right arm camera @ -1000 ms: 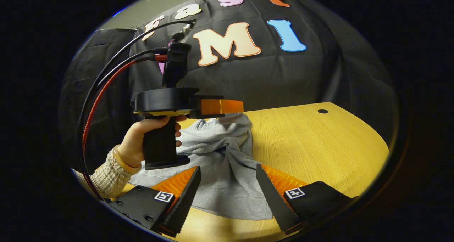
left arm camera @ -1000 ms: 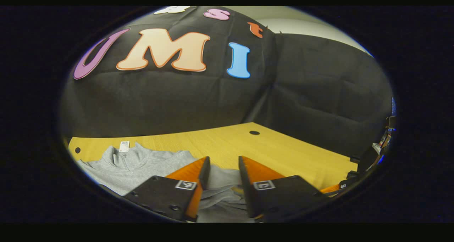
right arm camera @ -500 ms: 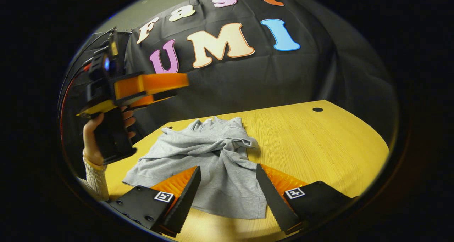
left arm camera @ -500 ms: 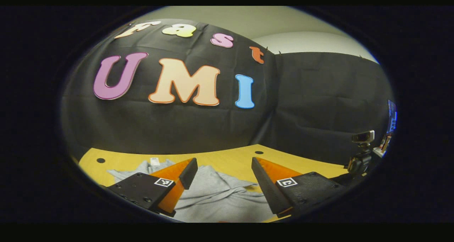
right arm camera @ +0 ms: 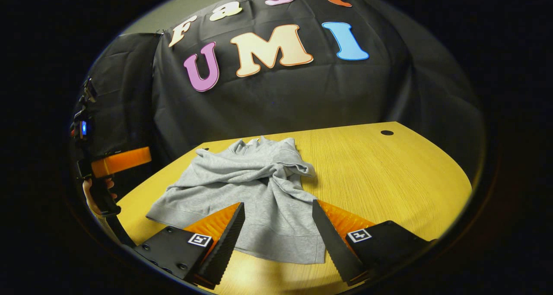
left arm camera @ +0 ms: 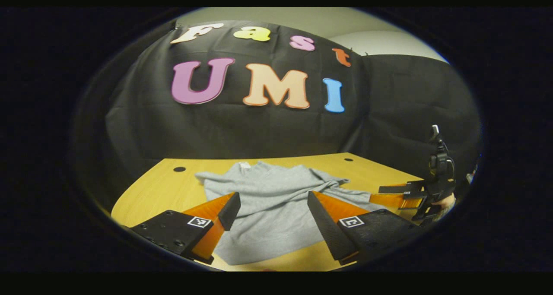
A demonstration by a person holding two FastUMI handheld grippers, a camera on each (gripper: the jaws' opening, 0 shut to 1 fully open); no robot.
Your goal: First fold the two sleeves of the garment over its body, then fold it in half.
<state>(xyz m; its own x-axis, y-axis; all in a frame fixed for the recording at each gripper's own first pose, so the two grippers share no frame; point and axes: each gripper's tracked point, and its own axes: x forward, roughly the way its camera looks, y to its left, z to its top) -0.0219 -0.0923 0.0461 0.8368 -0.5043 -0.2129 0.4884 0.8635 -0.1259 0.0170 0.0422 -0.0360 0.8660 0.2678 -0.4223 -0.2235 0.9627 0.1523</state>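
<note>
A grey zip-neck sweatshirt (right arm camera: 255, 187) lies on the yellow wooden table (right arm camera: 389, 174), collar at the far end. Its sleeves are drawn over the body in a rumpled bunch (right arm camera: 285, 169). My right gripper (right arm camera: 278, 208) hovers open over the near hem with nothing between its fingers. Farther off at the left, a hand (right arm camera: 97, 195) holds my left gripper (right arm camera: 144, 156) beyond the table's left edge, clear of the cloth. In the left gripper view the sweatshirt (left arm camera: 268, 200) lies ahead of my open left gripper (left arm camera: 272, 200), and the right gripper (left arm camera: 380, 193) shows at the far right.
The table has small round holes near its far corners (right arm camera: 386, 132) (left arm camera: 179, 169). Black cloth walls close the booth behind and to both sides. Bare tabletop (right arm camera: 410, 191) stretches to the right of the sweatshirt.
The left gripper let go of the sleeve over the body, opened wider and pulled back off to the table's left side. The right gripper stayed still and open.
</note>
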